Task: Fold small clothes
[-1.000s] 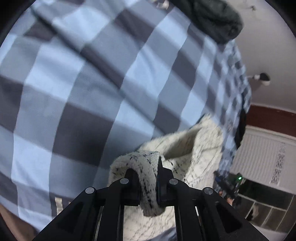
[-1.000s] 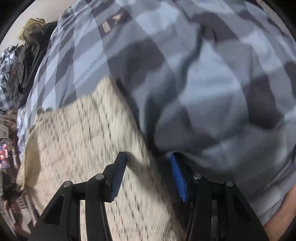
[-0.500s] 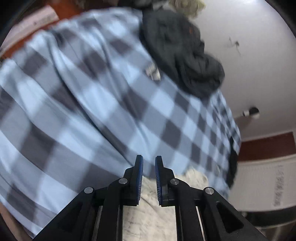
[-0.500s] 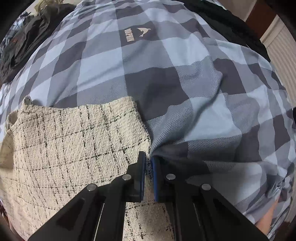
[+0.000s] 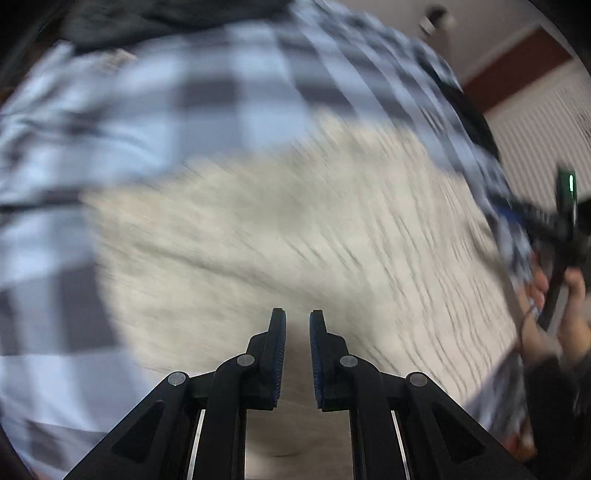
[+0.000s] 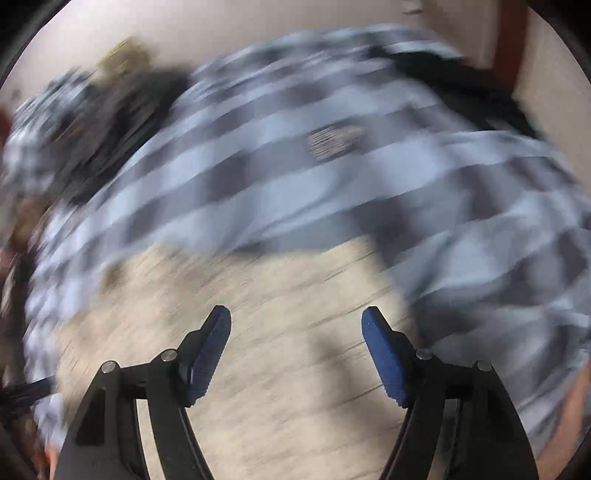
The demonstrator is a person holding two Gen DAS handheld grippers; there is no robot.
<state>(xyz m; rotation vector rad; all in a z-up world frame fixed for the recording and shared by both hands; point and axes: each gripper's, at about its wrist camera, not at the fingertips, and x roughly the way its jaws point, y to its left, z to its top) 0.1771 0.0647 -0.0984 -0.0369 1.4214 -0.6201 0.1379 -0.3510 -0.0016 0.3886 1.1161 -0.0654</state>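
Observation:
A cream garment with thin dark check lines (image 5: 295, 236) lies flat on a blue and grey checked bedcover (image 5: 155, 110). Both views are motion blurred. My left gripper (image 5: 297, 328) hovers over the garment's near part with its jaws nearly together and nothing between them. My right gripper (image 6: 296, 319) is open wide and empty above the garment (image 6: 295, 295), near its right edge. The right gripper with the hand holding it also shows at the right edge of the left wrist view (image 5: 554, 229).
A dark pile of clothes (image 6: 122, 107) lies at the far side of the bedcover (image 6: 369, 184). A pale wall (image 6: 258, 22) and a red-brown strip (image 5: 517, 62) stand behind the bed.
My left gripper let go of the garment and swung back over it. My right gripper shut at the garment's edge, then opened wide. Both are moving fast now.

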